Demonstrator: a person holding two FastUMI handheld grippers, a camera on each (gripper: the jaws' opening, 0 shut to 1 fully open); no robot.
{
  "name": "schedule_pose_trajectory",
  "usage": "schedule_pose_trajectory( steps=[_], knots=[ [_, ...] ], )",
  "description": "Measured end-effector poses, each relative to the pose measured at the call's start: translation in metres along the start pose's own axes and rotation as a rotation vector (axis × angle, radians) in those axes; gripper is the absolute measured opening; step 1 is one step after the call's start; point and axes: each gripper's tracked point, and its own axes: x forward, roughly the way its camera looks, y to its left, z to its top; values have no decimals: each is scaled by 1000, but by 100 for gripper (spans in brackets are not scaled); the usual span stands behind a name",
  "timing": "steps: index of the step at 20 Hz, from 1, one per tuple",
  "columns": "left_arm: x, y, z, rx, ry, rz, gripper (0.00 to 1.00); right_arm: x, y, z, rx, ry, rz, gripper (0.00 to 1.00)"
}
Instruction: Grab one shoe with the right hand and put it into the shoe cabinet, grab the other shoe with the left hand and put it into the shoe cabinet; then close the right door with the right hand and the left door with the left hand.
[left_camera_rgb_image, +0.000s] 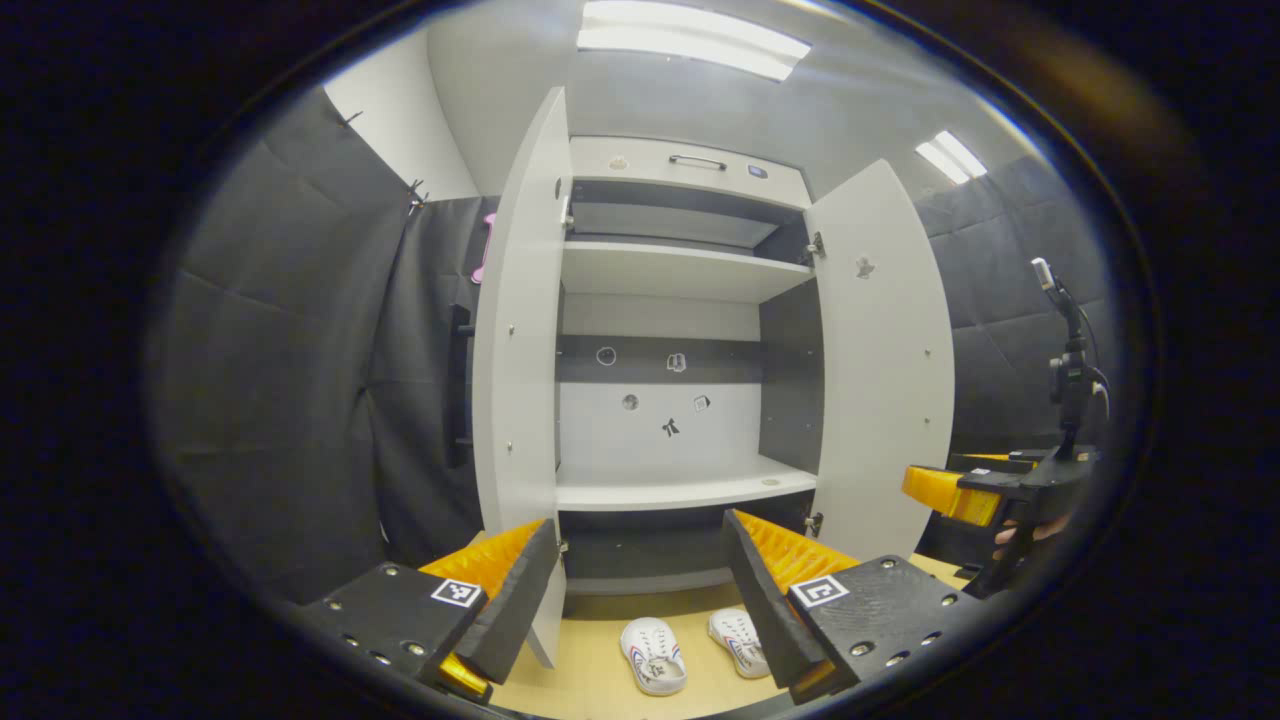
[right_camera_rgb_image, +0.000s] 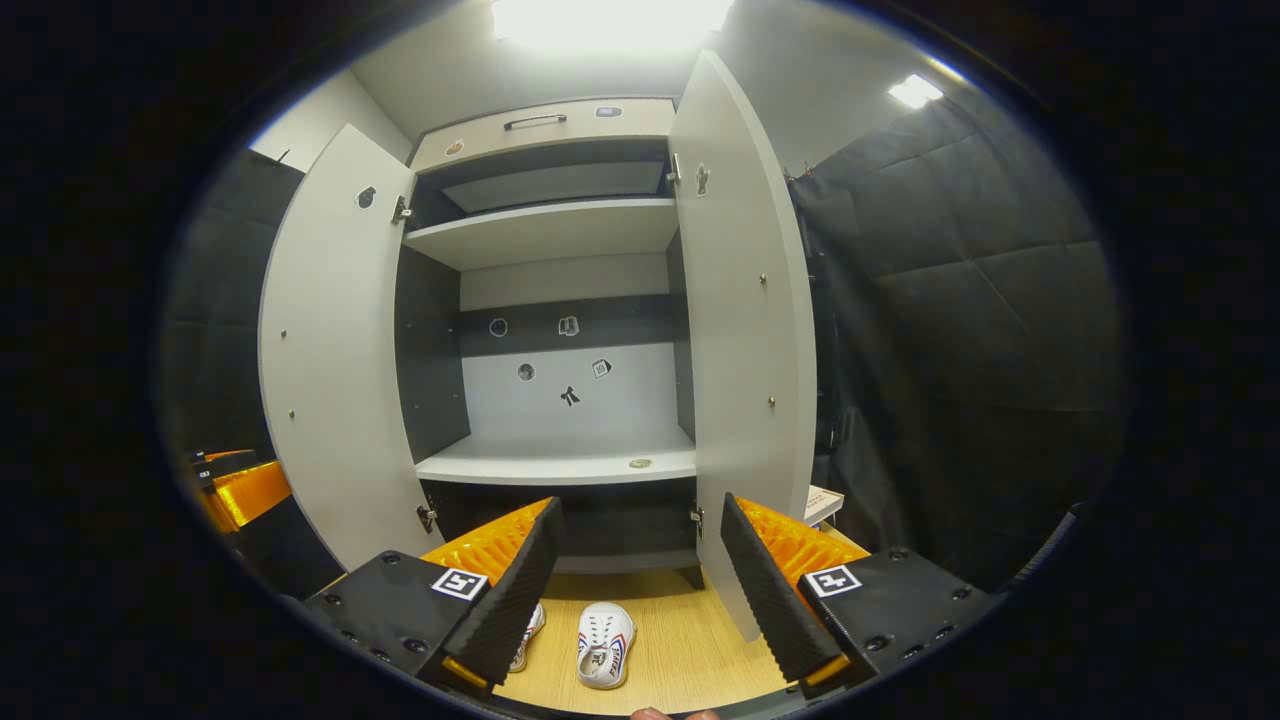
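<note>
Two white shoes with striped sides lie side by side on the wooden floor in front of the shoe cabinet (left_camera_rgb_image: 680, 270): one shoe (left_camera_rgb_image: 652, 655) on the left, the other shoe (left_camera_rgb_image: 738, 640) to its right. My left gripper (left_camera_rgb_image: 638, 520) hangs open above them, holding nothing. In the right gripper view, one shoe (right_camera_rgb_image: 603, 645) lies in full sight, and its mate (right_camera_rgb_image: 530, 625) is partly hidden behind a finger. My right gripper (right_camera_rgb_image: 640, 502) is open and holds nothing. Both doors stand wide open: the left door (left_camera_rgb_image: 515, 380) and the right door (left_camera_rgb_image: 885, 370). The lower shelf (left_camera_rgb_image: 680, 490) is bare.
The right gripper (left_camera_rgb_image: 960, 490), held by a hand, floats right of the cabinet in the left gripper view. A stand with a device (left_camera_rgb_image: 1070, 360) rises behind it. A drawer with a handle (left_camera_rgb_image: 697, 161) tops the cabinet. A small flat box (right_camera_rgb_image: 822, 503) lies behind the right door (right_camera_rgb_image: 745, 330).
</note>
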Motion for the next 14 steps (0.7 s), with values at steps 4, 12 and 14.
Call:
schedule_pose_trajectory(
  steps=[4, 12, 14],
  knots=[
    [-7, 13, -5, -5, 8, 28, 95, 1, 9, -4, -8, 16, 20, 99],
    [-30, 44, -28, -46, 38, 100, 93, 19, 27, -20, -40, 85, 73, 95],
    [-38, 49, -37, -35, 48, 119, 93, 27, 33, -26, -51, 110, 89, 95]
  ],
)
